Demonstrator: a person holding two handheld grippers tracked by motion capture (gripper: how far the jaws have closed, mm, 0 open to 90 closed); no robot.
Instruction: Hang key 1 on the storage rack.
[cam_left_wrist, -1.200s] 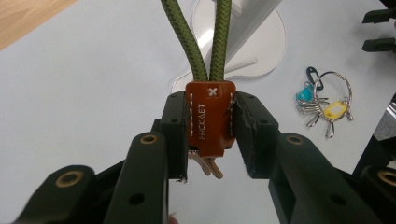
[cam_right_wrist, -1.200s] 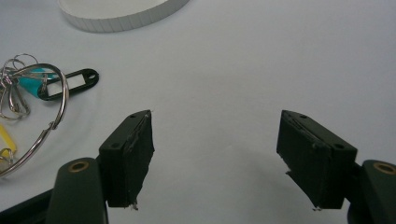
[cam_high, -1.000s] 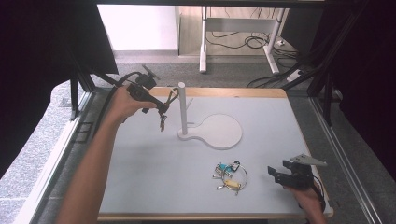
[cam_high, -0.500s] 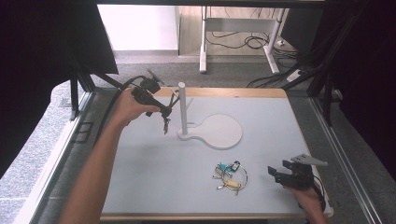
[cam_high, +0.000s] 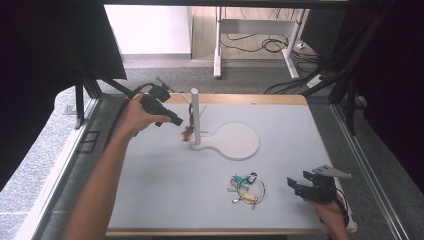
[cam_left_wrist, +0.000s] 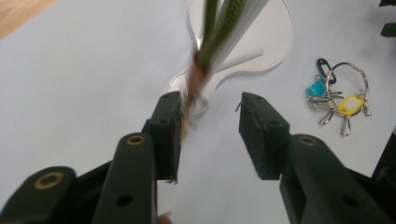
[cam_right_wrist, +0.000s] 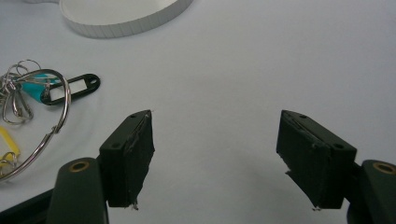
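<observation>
A white stand has an upright post (cam_high: 195, 112) on a flat round base (cam_high: 239, 141). A green braided cord (cam_left_wrist: 219, 32) with a brown end (cam_left_wrist: 194, 81) hangs close against the post and is blurred. What holds its top I cannot tell. My left gripper (cam_high: 177, 121) is just left of the post. Its jaws are open (cam_left_wrist: 210, 126), and the brown end brushes the left finger (cam_left_wrist: 166, 123). A bunch of keys with yellow, teal and black tags (cam_high: 245, 187) lies in front of the base. My right gripper (cam_high: 292, 185) stands open (cam_right_wrist: 215, 149) just right of the keys (cam_right_wrist: 28, 102).
The grey tabletop (cam_high: 150, 180) has a wooden rim at the back (cam_high: 260, 99). The stand's base edge (cam_right_wrist: 126, 14) lies ahead of the right gripper. Black frame bars and cables stand beyond the table on both sides.
My left gripper has moved right, up to the post, and the dangling cord has come along with it to the post. The right gripper and the keys have stayed still.
</observation>
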